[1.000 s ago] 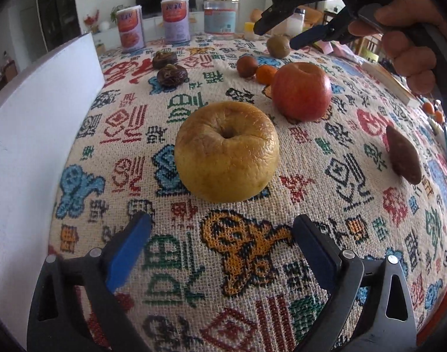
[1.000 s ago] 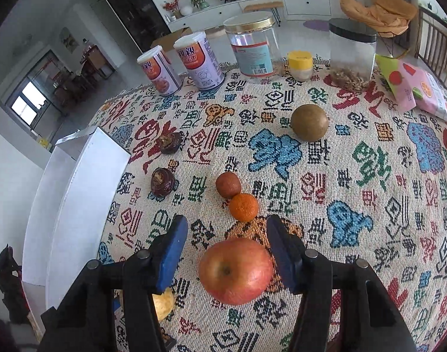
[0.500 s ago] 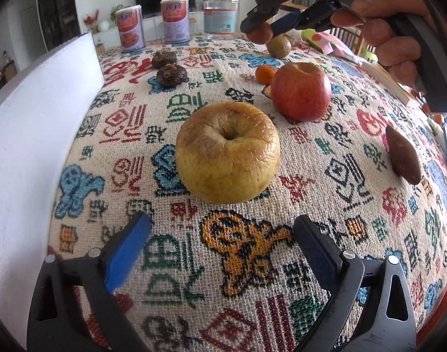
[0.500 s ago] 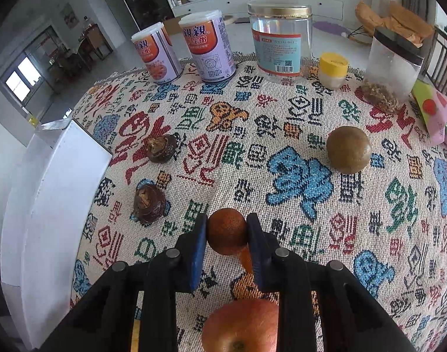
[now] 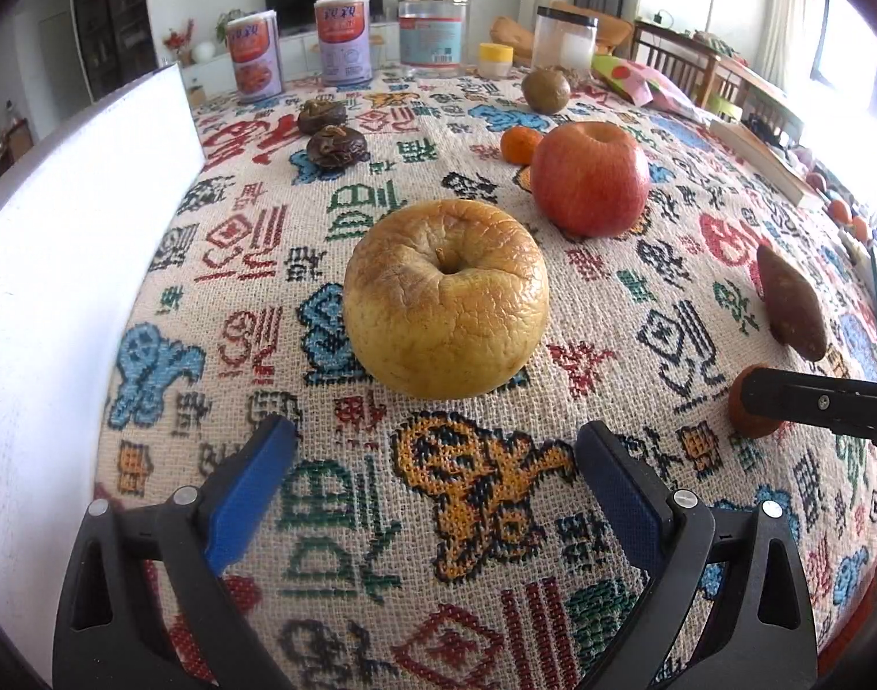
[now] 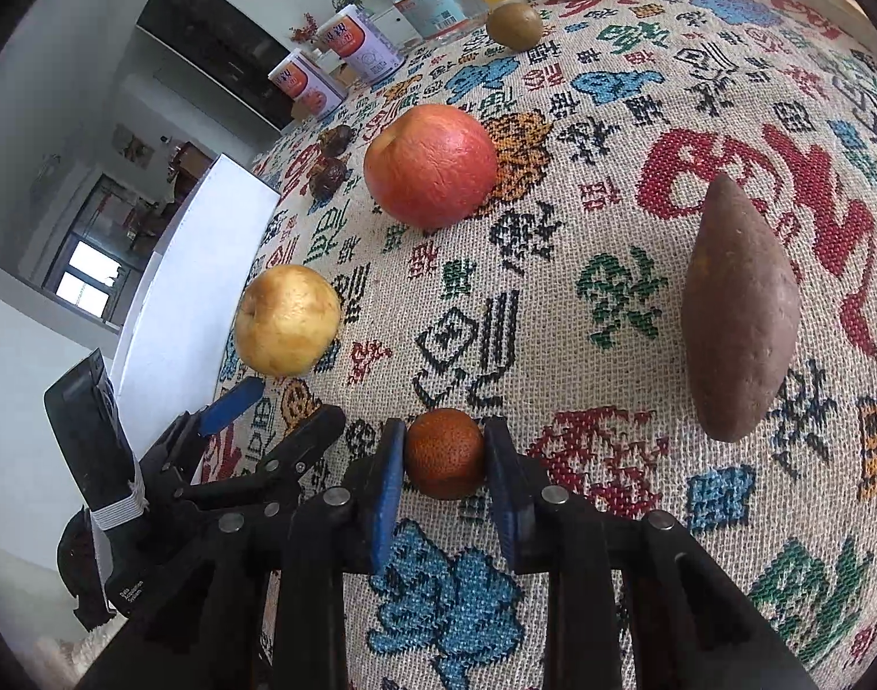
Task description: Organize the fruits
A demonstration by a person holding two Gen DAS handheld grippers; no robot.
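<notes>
My right gripper (image 6: pixel 444 468) is shut on a small brown-orange round fruit (image 6: pixel 445 453), low over the patterned cloth near the table's front; the fruit also shows in the left wrist view (image 5: pixel 749 405). My left gripper (image 5: pixel 435 480) is open and empty, just short of a wrinkled yellow apple (image 5: pixel 445 298). A red apple (image 5: pixel 590 177) sits beyond it, with a small orange (image 5: pixel 520 145) behind. A brown sweet potato (image 6: pixel 740 307) lies to the right of the held fruit. A round green-brown fruit (image 5: pixel 546 91) sits far back.
A white box (image 5: pixel 64 264) runs along the table's left side. Two dark dried fruits (image 5: pixel 336 146) lie at the back left. Two cans (image 5: pixel 341 39), a glass jar (image 5: pixel 433 31) and a plastic canister (image 5: pixel 565 40) stand along the far edge. A book (image 5: pixel 766 161) lies at the right.
My right gripper has carried the small brown-orange fruit from the table's middle toward the front, beside the sweet potato. The left gripper has stayed in place, open.
</notes>
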